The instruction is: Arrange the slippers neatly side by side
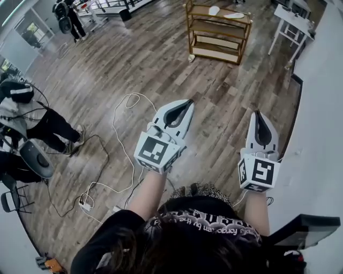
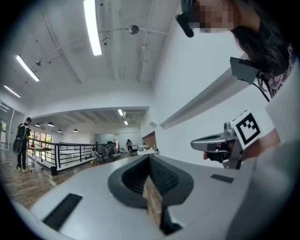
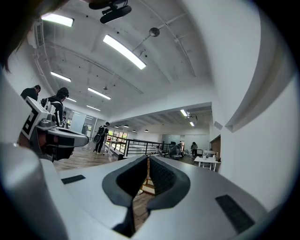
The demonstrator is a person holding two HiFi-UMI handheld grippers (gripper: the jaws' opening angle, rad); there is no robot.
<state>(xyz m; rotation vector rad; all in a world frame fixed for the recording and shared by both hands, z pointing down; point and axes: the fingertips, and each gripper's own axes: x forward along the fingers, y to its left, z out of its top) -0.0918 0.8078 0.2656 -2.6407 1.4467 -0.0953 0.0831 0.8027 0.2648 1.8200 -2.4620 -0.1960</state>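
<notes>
I hold both grippers level above the wooden floor point(image 1: 161, 64). My left gripper point(image 1: 187, 104) is closed, with nothing between its jaws. My right gripper point(image 1: 258, 115), at its 3 o'clock, is closed and empty too. Far ahead at 12 o'clock stands a wooden shoe rack point(image 1: 217, 28). A white slipper point(image 1: 214, 9) and a second slipper point(image 1: 234, 15) lie on its top shelf, well apart from both grippers.

We are looking down at a wooden floor point(image 1: 134, 64) carrying a trailing white cable point(image 1: 114, 122) and a wooden shelf point(image 1: 217, 33), whose top board is holding a white slipper point(image 1: 214, 10) and a second slipper point(image 1: 234, 15).
</notes>
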